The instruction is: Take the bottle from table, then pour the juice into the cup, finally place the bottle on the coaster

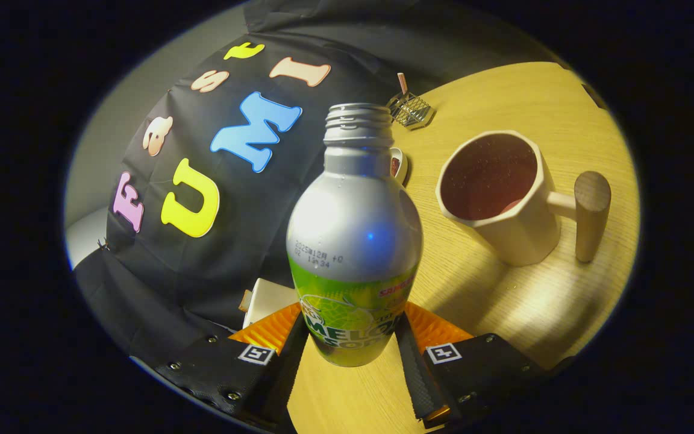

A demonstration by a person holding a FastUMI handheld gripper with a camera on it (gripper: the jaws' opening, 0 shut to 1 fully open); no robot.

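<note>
A silver bottle (353,241) with a green label and an uncapped threaded neck stands between my fingers, and my gripper (352,337) is shut on its lower body. The whole scene looks tilted. Beyond and to the right of the bottle a cream mug (497,199) with a round wooden handle (591,214) stands on the wooden table (534,301); its dark inside holds some reddish liquid. A pale flat square thing (265,298), perhaps the coaster, lies just behind the left finger, mostly hidden.
A small wire basket (408,108) with a stick in it sits at the table's far side. A small white cup (398,164) peeks out behind the bottle's neck. The black cloth wall hangs beyond the table on the left.
</note>
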